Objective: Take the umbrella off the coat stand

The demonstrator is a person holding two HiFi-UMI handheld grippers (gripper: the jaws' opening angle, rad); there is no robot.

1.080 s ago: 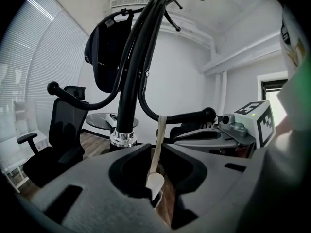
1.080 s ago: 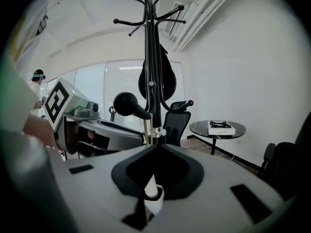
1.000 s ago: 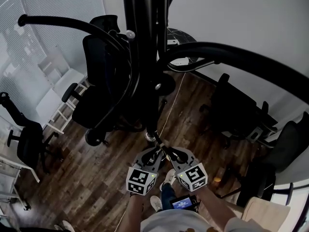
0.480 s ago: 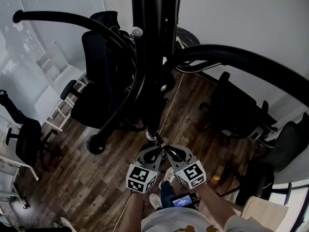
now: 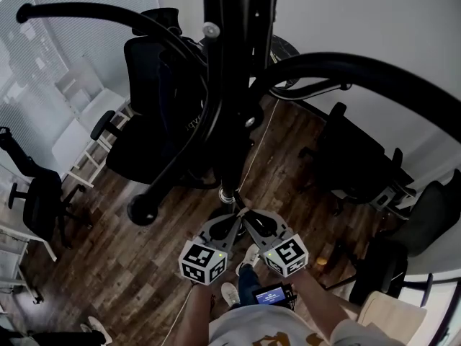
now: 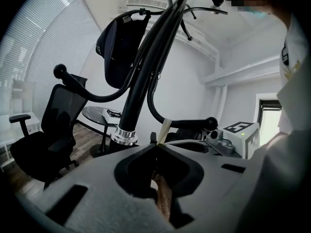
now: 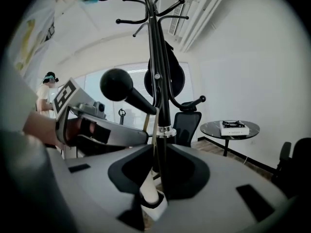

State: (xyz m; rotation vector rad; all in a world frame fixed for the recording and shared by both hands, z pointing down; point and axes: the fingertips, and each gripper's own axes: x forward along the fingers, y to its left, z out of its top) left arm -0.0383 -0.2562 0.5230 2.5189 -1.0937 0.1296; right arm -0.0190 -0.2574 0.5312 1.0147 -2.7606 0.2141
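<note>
The black coat stand [image 5: 230,85] rises right in front of me, its silver collar [image 5: 227,195] just beyond the grippers and its curved knobbed arms [image 5: 346,74] spread out around it. My left gripper [image 5: 232,215] and right gripper [image 5: 242,213] meet tip to tip at the pole. The left gripper [image 6: 156,148] is shut on a brown wooden piece [image 6: 164,200] of the umbrella. From the jaw tips a beige strap [image 6: 164,130] runs up to a hook arm [image 6: 184,124]. The right gripper [image 7: 156,149] is shut on a white-ended stick [image 7: 148,191] and the same beige strap [image 7: 154,125]. The remainder of the umbrella is hidden.
Black office chairs [image 5: 151,121] [image 5: 356,164] stand around the stand on the wood floor. A round dark table [image 7: 228,128] carries a book. A dark bag or cap [image 6: 120,47] hangs high on the stand. Another person [image 7: 48,93] stands by the window.
Both grippers stay shut at the pole. The left gripper has slid slightly left and toward me. The stand's arms have shifted a little in view.
</note>
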